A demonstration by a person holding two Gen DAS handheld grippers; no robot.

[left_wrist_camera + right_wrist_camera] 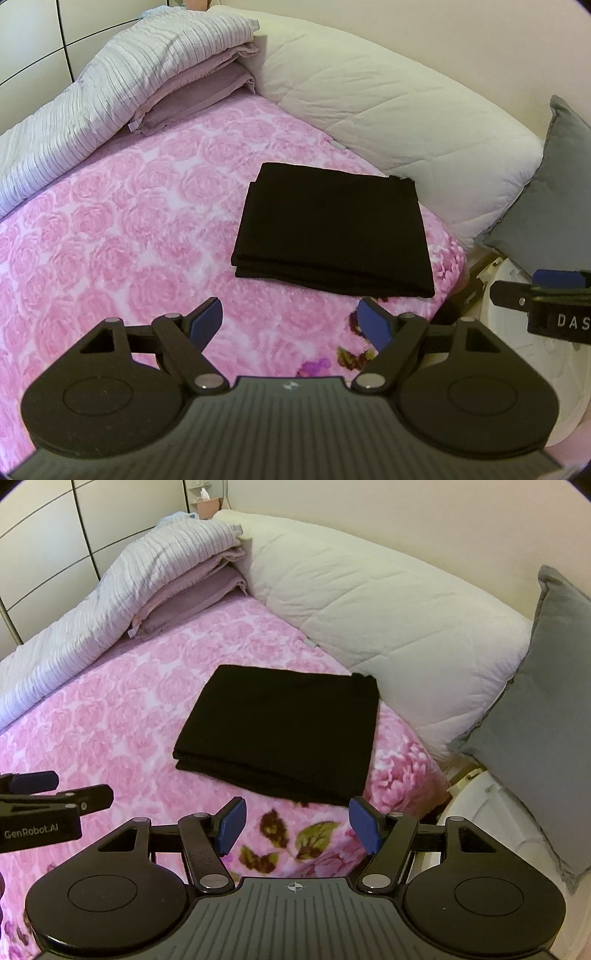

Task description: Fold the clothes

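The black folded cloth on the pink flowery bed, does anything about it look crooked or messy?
Nothing much stands out. The black folded fabric garment lies flat in a neat rectangle on the pink rose-patterned blanket, its layers showing evenly along the near edge. Only its far right corner looks slightly rumpled, close to the white quilted duvet.

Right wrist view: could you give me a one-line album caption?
Open right gripper hovers short of a folded black garment on a pink rose-print blanket.
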